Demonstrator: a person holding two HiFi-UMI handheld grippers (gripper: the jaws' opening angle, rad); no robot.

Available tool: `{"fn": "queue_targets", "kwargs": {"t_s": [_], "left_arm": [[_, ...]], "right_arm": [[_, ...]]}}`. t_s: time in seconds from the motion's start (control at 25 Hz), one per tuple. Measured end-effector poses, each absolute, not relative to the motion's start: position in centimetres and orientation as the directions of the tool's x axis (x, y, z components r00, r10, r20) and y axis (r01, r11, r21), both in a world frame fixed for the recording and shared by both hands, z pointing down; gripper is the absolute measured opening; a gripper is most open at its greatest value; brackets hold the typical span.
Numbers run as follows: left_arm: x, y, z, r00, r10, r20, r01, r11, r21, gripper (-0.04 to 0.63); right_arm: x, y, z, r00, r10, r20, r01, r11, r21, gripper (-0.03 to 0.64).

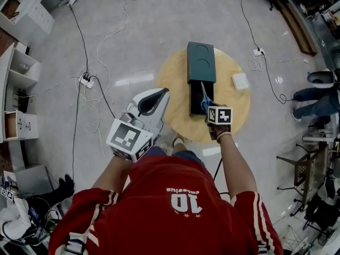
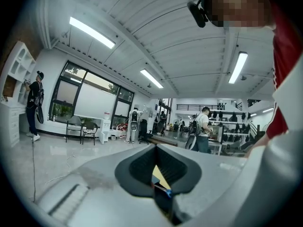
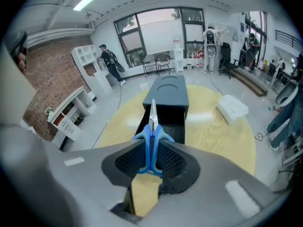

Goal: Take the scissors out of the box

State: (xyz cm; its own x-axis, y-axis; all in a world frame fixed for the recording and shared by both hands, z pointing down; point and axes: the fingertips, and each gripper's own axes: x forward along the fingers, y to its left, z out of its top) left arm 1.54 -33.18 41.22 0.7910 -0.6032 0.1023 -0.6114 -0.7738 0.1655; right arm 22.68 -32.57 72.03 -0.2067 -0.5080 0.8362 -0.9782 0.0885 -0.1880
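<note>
The scissors (image 1: 204, 97), blue-handled with steel blades, hang above the open black tray of the dark box (image 1: 201, 62) on the round wooden table (image 1: 175, 116). My right gripper (image 1: 209, 108) is shut on the blue handles, tilted steeply down, blades pointing toward the box. In the right gripper view the scissors (image 3: 152, 136) sit between the black pads of the right gripper (image 3: 151, 157), with the box (image 3: 165, 96) beyond. My left gripper (image 1: 161, 94) is held up off the table's left edge, roughly level, jaws together and holding nothing; in its own view the left gripper (image 2: 158, 167) looks out across the room.
A small white box (image 1: 240, 81) lies on the table's right side. A power strip with cables (image 1: 86, 80) is on the floor at left, near white shelves (image 1: 21, 68). A seated person's legs (image 1: 319, 102) are at the right; other people stand far off.
</note>
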Motion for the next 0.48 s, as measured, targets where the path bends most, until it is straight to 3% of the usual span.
{"fn": "queue_targets", "kwargs": {"t_s": [0.48], "left_arm": [[1.9,-28.5,38.7,0.813,-0.58,0.045,-0.58,-0.802,0.144,0.003]], "right_arm": [[21.2,-27.4,53.8,-0.241,-0.825,0.512,-0.97,0.228,-0.088,0.089]]}}
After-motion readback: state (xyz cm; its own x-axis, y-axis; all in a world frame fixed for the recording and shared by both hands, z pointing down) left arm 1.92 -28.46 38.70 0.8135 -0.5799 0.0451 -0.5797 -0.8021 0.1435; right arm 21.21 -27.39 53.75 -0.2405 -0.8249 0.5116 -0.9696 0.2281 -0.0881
